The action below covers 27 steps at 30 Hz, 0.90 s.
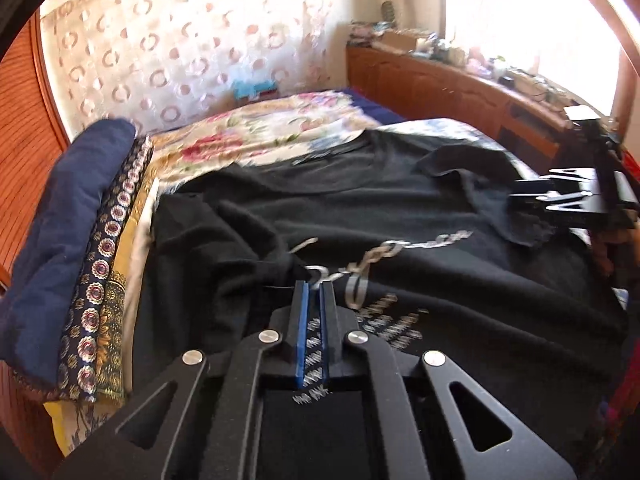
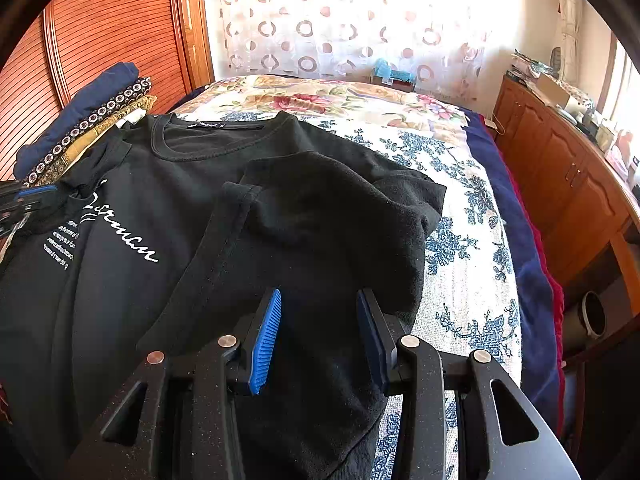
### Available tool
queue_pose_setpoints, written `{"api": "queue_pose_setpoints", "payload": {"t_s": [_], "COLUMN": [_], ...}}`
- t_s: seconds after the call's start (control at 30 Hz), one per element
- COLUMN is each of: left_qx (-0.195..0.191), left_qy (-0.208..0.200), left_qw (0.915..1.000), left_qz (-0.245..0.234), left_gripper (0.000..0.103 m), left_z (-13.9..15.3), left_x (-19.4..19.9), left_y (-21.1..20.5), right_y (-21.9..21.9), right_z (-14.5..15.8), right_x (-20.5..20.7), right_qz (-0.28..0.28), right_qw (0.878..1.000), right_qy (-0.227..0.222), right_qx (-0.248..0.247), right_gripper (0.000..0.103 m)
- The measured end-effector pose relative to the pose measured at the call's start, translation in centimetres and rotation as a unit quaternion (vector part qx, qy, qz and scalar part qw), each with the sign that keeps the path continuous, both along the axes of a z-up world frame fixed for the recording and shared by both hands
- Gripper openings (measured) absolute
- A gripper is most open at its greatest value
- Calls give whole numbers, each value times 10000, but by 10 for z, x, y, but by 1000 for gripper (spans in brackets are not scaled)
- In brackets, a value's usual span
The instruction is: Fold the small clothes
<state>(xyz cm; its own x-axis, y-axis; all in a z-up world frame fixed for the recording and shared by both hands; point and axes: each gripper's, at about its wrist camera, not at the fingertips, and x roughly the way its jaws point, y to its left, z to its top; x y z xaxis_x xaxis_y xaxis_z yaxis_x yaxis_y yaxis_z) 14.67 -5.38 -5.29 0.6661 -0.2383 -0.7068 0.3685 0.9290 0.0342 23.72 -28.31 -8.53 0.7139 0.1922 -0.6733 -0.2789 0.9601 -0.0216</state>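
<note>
Left jaws nearly closed, empty, right jaws apart, over black T-shirt (image 2: 168,184), white script unreadable.

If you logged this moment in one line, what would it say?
task: fold shirt | shirt: black, on bed, right side folded in | left gripper: nearly shut, nothing seen held | right gripper: open above fold

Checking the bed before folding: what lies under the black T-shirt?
The black T-shirt lies on a floral bedspread, visible around its edges. Whatever is beneath the shirt's middle is covered.
</note>
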Motion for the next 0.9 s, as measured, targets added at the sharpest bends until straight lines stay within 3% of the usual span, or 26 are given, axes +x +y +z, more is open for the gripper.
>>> {"api": "queue_pose_setpoints", "payload": {"t_s": [0.13,0.3,0.37,0.43,0.5,0.63,0.9], "left_qx": [-153,-114,-223,-274,-324,-432,-587], "left_qy": [80,-38,62,95,100,182,239], "left_qw": [9993,9999,9997,9996,9994,9987,9966], "left_qz": [-336,-99,-49,31,34,223,528], "left_gripper": [6,7,19,41,50,75,77], "left_z": [6,10,8,7,5,-1,-8], "left_x": [-18,-17,-14,-13,-16,-22,-38], "left_y": [-11,-7,1,10,17,40,75], "right_y": [0,-1,-1,0,9,39,142], "right_z": [0,0,0,3,8,28,47], "right_x": [0,0,0,-2,-6,-14,-4], "right_qz": [5,11,8,-2,82,577,1958], "right_qw": [10000,10000,10000,9999,9990,9972,9798], "right_qy": [-2,-4,-16,-125,-289,-445,-244], "right_qx": [-2,-6,-8,-115,-317,-183,318], "right_gripper": [41,41,41,41,41,41,41]}}
